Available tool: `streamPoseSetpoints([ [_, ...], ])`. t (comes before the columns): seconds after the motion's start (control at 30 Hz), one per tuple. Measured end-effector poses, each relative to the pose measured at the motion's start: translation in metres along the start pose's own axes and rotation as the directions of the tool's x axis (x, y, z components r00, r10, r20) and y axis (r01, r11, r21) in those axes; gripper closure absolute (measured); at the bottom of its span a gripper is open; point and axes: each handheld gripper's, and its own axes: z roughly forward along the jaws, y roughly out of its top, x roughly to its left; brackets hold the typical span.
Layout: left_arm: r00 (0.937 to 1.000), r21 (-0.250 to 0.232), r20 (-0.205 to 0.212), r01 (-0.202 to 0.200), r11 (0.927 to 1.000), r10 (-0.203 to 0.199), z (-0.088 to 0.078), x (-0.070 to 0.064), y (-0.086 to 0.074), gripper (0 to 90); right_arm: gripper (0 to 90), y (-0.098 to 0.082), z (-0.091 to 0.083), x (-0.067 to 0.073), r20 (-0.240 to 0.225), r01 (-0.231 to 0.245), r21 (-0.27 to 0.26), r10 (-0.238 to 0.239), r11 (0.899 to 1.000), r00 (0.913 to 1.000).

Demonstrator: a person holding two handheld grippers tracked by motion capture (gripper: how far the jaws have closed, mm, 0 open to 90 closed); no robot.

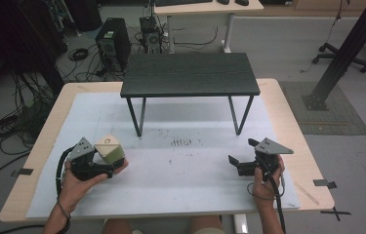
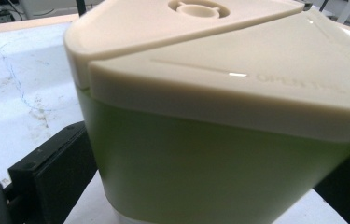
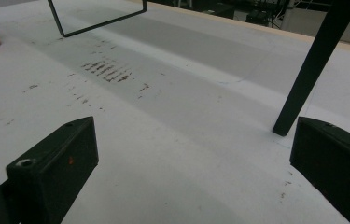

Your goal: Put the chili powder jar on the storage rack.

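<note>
White mat (image 1: 180,170): green container (image 1: 111,150) clamped in left tool (image 1: 103,165).

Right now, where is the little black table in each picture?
High view: black table stands back centre on the white mat.
Left gripper view: maybe the dark sliver at top, behind the green box.
Right gripper view: its legs, right and top left.
Shared landmark: white mat.
</note>
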Motion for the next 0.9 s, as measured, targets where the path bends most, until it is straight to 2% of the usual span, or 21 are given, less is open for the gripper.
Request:
streamPoseSetpoints([
  [0.9, 1.0, -0.001, -0.002, 0.001, 1.0, -0.001, -0.0019, 0.0007, -0.0016, 1.8, 0.7, 0.0, 0.0006, -0.0001, -0.002, 0.001, 0.004, -0.001, 1.0, 1.0],
])
